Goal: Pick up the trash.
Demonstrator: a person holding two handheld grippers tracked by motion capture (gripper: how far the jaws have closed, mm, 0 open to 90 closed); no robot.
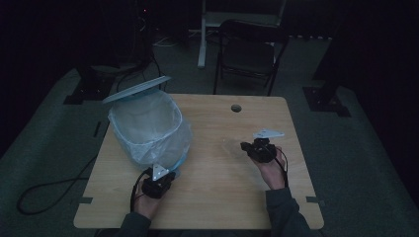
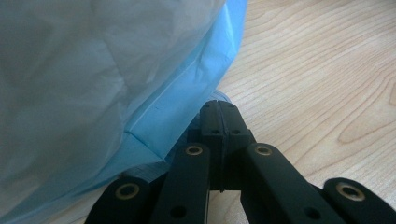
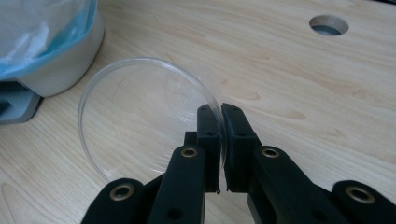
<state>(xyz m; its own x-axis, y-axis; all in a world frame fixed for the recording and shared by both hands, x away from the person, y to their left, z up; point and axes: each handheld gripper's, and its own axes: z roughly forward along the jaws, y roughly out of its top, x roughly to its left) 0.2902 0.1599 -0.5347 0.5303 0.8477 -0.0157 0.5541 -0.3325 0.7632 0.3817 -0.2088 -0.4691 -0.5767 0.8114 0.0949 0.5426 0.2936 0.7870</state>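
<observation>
The right gripper (image 3: 219,108) has its fingers clenched on the rim of a clear round plastic dish (image 3: 140,116), held low over the pale wooden bench (image 3: 299,70) near the white bin lined with a blue-tinted bag (image 1: 148,126). To finish well, keep the grip firm, lift above the bin's rim, then release. The dish looks tilted, its face towards the bin; being round, it has no long axis. The left gripper (image 2: 219,108) is clenched, seemingly pinching the bag's edge.
</observation>
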